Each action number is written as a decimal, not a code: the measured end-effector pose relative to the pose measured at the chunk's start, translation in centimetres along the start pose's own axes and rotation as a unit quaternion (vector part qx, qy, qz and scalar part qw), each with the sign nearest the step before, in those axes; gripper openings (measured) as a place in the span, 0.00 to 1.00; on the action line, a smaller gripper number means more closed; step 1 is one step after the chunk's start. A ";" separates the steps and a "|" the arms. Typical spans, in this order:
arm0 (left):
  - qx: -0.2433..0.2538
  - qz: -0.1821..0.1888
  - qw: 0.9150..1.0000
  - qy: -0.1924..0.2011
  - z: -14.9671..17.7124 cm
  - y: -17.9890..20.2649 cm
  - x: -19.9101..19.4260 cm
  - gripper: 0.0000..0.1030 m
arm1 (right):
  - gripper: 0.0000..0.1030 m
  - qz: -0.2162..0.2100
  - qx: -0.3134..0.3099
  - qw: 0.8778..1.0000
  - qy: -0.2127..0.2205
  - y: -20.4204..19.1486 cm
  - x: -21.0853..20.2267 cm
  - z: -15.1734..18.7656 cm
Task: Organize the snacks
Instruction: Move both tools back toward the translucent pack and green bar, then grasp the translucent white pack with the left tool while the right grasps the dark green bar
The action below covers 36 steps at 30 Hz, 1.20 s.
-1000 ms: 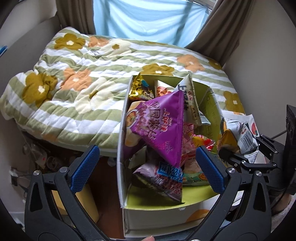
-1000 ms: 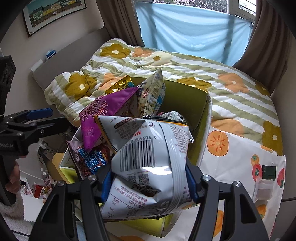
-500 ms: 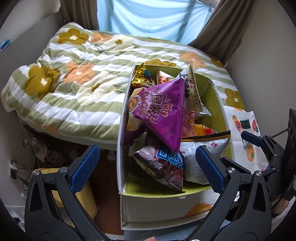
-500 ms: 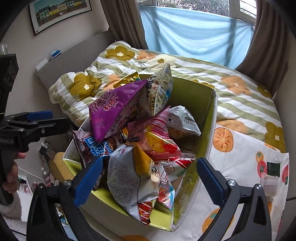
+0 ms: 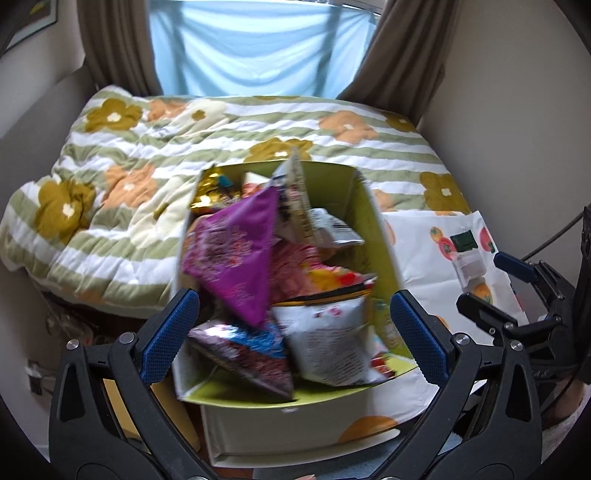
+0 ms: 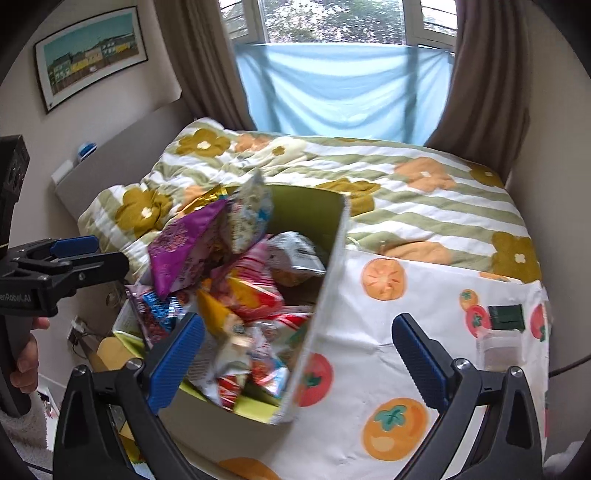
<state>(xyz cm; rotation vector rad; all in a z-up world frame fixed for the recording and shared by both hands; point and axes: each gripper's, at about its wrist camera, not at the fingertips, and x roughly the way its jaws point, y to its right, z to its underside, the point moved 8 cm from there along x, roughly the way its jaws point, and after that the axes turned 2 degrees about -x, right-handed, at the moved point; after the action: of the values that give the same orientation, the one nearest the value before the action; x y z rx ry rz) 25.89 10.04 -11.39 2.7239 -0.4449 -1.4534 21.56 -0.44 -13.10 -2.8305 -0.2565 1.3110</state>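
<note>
showing the framed picture (image 6: 88, 55) only rightward, both grippers' fingers (image 5: 170, 334) gape empty.

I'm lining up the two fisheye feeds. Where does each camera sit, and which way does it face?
Left wrist: on the left gripper, facing the snack box and bed; its open jaws frame the box, and the right gripper shows at right.
Right wrist: on the right gripper, right of the box, facing the window; open jaws, with the left gripper and hand at left.
Shared: box, purple bag, flowered quilt, persimmon cloth.
</note>
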 end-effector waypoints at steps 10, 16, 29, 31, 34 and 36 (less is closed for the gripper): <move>0.020 0.029 0.999 -0.012 -1.8 16.0 5.4 1.00 | 0.98 0.035 0.021 0.999 0.002 16.4 -3.8 0.0; 0.058 0.051 0.997 -0.018 -2.8 26.1 9.9 1.00 | 0.98 0.049 0.034 0.998 0.000 25.9 -4.8 -0.4; 0.331 0.077 0.938 -0.064 1.4 40.7 24.0 1.00 | 0.98 0.100 0.081 0.990 -0.062 39.4 0.4 2.0; 0.374 0.080 0.921 -0.077 2.9 42.0 26.3 1.00 | 0.98 0.103 0.091 0.988 -0.074 40.6 1.6 3.0; 0.421 0.093 0.898 -0.087 4.6 43.7 29.0 1.00 | 0.98 0.101 0.101 0.985 -0.093 42.1 3.4 4.5; 0.440 0.099 0.887 -0.096 5.6 44.6 30.4 1.00 | 0.98 0.103 0.100 0.984 -0.105 42.6 4.6 5.3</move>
<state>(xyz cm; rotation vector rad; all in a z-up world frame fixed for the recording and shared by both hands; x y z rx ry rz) 26.65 -40.01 -32.39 2.9446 -1.7145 -1.7701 26.54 -42.09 -23.39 -2.6081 0.1641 1.5767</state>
